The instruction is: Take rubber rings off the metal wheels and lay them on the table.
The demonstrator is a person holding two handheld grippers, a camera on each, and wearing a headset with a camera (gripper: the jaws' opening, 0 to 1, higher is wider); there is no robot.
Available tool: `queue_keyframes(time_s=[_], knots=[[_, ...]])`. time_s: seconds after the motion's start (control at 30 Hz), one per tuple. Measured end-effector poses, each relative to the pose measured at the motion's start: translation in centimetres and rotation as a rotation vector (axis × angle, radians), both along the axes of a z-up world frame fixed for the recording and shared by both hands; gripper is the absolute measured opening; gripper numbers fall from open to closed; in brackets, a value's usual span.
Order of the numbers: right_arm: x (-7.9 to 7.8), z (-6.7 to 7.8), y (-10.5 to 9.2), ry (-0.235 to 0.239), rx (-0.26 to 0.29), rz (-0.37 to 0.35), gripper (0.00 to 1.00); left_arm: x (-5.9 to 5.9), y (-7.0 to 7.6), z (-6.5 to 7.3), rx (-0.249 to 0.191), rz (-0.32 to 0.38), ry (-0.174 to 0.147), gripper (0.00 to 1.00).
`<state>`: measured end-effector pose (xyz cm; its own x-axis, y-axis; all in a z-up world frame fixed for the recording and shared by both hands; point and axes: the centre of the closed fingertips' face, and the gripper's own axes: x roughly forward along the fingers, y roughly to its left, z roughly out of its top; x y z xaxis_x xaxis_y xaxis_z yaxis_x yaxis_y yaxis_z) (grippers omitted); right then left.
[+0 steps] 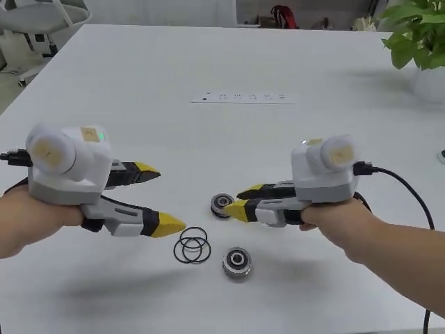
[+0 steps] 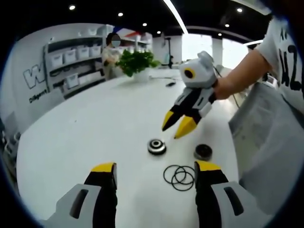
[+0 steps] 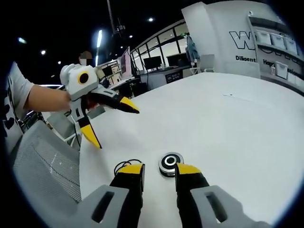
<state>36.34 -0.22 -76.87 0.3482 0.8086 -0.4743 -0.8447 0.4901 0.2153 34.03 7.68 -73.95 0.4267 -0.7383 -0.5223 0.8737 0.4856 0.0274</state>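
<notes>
Two small metal wheels lie on the white table (image 1: 208,62): one wheel (image 1: 222,204) (image 2: 156,146) (image 3: 170,162) right at my right gripper's tips, the other wheel (image 1: 237,261) (image 2: 203,151) nearer me. Three loose black rubber rings (image 1: 192,245) (image 2: 180,175) (image 3: 122,166) lie overlapping between them, to the left. My left gripper (image 1: 163,198) (image 2: 156,168) (image 3: 116,127) hovers wide open above and left of the rings, holding nothing. My right gripper (image 1: 235,203) (image 2: 175,129) (image 3: 159,170) is narrowly open, its tips just short of the first wheel, with nothing between them.
A flat white strip with small marks (image 1: 243,97) lies mid-table further back. A green plant (image 1: 417,31) stands at the far right corner and an office chair (image 1: 42,17) beyond the far left edge. A black cable (image 1: 410,202) trails from the right gripper.
</notes>
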Motion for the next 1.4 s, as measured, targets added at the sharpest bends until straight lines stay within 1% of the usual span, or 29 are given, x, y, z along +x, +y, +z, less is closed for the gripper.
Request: queue_keyframes(time_s=[0.07, 0.2, 0.3, 0.4, 0.57, 0.7, 0.93, 1.03, 1.13, 1.27, 1.4], knots=[[0.1, -0.2, -0.4, -0.019, -0.019, 0.006, 0.23, 0.1, -0.1, 0.0, 0.001, -0.002, -0.001, 0.67], [0.3, -0.5, -1.0, -0.03, -0.034, 0.008, 0.23, 0.5, -0.3, 0.0, -0.001, -0.002, 0.002, 0.66], [0.5, -0.8, -1.3, -0.036, -0.04, 0.008, 0.24, 0.7, -0.5, -0.1, -0.006, -0.002, 0.005, 0.65], [0.7, -1.1, -1.5, -0.055, -0.048, 0.014, 0.25, 1.0, -0.7, -0.2, -0.011, -0.003, 0.011, 0.65], [0.9, -1.5, -1.6, -0.063, -0.052, 0.022, 0.26, 1.3, -0.9, -0.6, -0.013, -0.003, 0.019, 0.63], [1.0, -1.9, -1.6, -0.052, -0.044, 0.028, 0.26, 1.6, -1.1, -0.8, -0.017, -0.003, 0.025, 0.62], [0.9, -2.3, -0.9, -0.044, -0.04, 0.048, 0.25, 2.0, -1.7, -1.4, -0.018, -0.007, 0.036, 0.6], [1.1, -2.5, -0.5, -0.032, -0.025, 0.044, 0.25, 2.1, -2.0, -1.5, -0.02, -0.008, 0.041, 0.59], [1.2, -2.9, -0.3, -0.031, -0.034, 0.05, 0.25, 2.2, -2.2, -1.7, -0.019, -0.011, 0.044, 0.59], [1.1, -3.1, -0.1, -0.027, -0.037, 0.056, 0.24, 2.4, -2.5, -2.1, -0.022, -0.008, 0.057, 0.57], [1.3, -3.2, -0.1, -0.021, -0.032, 0.052, 0.23, 2.4, -3.0, -2.5, -0.021, -0.016, 0.066, 0.56]])
